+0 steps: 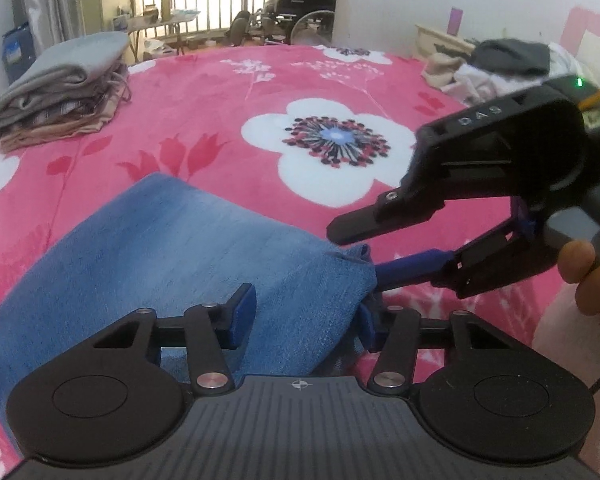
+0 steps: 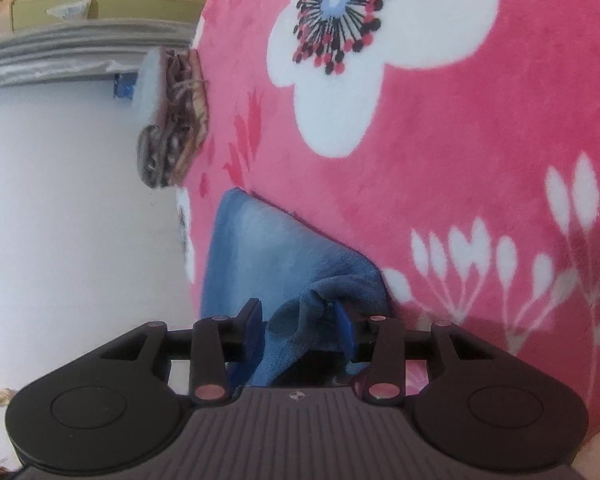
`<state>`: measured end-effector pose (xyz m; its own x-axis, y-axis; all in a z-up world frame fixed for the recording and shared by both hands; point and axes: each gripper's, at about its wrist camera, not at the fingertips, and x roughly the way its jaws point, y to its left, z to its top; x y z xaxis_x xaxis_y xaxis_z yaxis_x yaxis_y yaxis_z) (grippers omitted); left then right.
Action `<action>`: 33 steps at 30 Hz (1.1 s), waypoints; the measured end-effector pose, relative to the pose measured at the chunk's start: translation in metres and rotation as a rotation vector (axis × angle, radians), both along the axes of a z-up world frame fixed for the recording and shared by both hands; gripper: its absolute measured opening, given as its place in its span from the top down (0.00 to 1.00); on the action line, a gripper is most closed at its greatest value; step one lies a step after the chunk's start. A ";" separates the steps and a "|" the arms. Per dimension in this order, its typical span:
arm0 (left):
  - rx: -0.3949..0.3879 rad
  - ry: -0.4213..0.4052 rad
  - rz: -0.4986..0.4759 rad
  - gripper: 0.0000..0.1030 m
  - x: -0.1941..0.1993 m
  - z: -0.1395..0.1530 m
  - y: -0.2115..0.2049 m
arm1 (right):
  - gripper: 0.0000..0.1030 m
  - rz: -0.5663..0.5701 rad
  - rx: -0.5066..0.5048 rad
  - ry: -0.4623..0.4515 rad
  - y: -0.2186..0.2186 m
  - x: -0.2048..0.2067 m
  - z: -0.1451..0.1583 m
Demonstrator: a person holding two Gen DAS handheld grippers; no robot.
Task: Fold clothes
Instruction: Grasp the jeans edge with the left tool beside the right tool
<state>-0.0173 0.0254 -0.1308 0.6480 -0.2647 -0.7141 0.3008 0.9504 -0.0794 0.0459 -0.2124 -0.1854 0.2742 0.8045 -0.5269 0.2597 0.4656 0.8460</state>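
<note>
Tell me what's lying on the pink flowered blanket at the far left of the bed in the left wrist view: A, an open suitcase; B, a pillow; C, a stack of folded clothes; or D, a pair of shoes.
C: a stack of folded clothes, grey on top with brownish layers below, sits on the blanket, well away from the blue denim garment in the foreground.

Beyond the folded blue denim garment [image 1: 172,256], the pink flowered fleece blanket [image 1: 260,92] lies open; a stack of folded grey and brown clothes [image 1: 60,88] (far left) and a loose clothes heap [image 1: 496,68] flank it.
</note>
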 end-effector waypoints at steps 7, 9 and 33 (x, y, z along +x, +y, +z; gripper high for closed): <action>-0.059 -0.018 0.049 0.53 0.000 0.005 0.013 | 0.58 -0.100 0.010 0.003 -0.025 -0.014 0.008; -0.082 -0.021 0.070 0.54 0.002 0.007 0.015 | 0.58 -0.096 -0.030 -0.022 -0.028 -0.017 0.015; -0.219 -0.085 0.115 0.88 -0.007 0.006 0.029 | 0.96 0.189 -0.266 -0.215 0.029 -0.032 0.039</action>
